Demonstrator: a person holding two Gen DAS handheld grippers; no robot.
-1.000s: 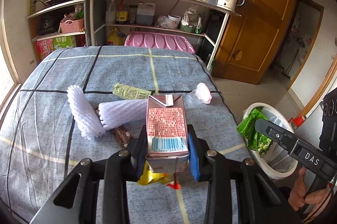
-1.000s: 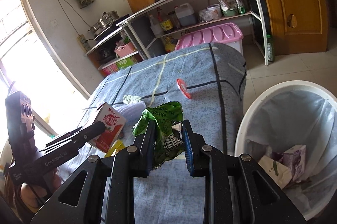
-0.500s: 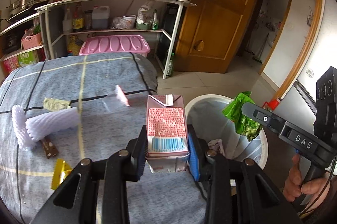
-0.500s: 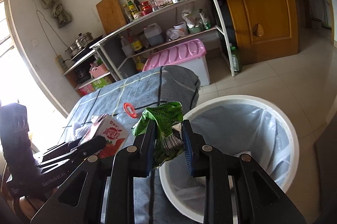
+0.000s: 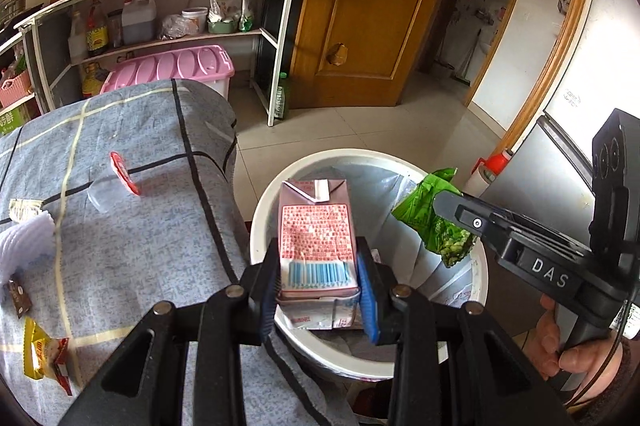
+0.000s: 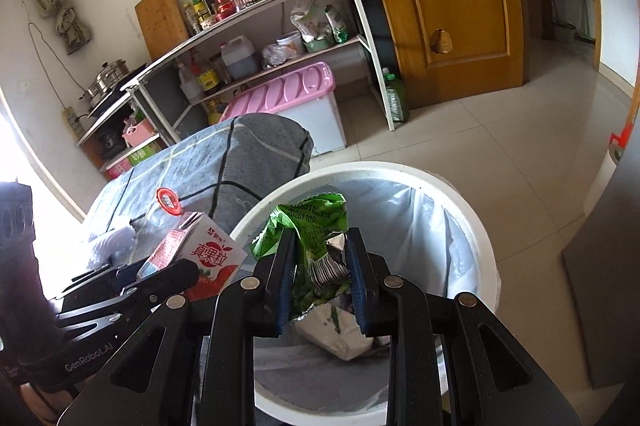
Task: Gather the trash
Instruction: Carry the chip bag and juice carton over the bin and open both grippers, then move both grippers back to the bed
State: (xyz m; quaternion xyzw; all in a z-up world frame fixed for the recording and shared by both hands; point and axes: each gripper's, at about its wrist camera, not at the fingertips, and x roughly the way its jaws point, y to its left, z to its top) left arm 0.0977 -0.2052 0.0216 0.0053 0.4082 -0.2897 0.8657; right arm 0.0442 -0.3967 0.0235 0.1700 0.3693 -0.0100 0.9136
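My left gripper [image 5: 318, 266] is shut on a pink drink carton [image 5: 316, 230] and holds it upright over the near rim of the white trash bin [image 5: 272, 201]. My right gripper [image 6: 322, 266] is shut on a crumpled green snack wrapper [image 6: 308, 226] above the bin's opening [image 6: 476, 226]. The wrapper also shows in the left wrist view [image 5: 436, 218], over the bin's right side. The carton shows in the right wrist view [image 6: 200, 258], at the bin's left rim. Cartons and paper lie inside the lined bin.
On the grey checked table [image 5: 132, 246] lie a clear cup with a red lid [image 5: 120, 177], white foam netting [image 5: 24, 246], a yellow packet [image 5: 44, 358] and a brown wrapper [image 5: 18, 298]. Shelves, a pink storage box [image 5: 172, 69] and a wooden door stand behind.
Both grippers have swung right from over the table to over the trash bin, each still holding its item. The table trash has not moved.
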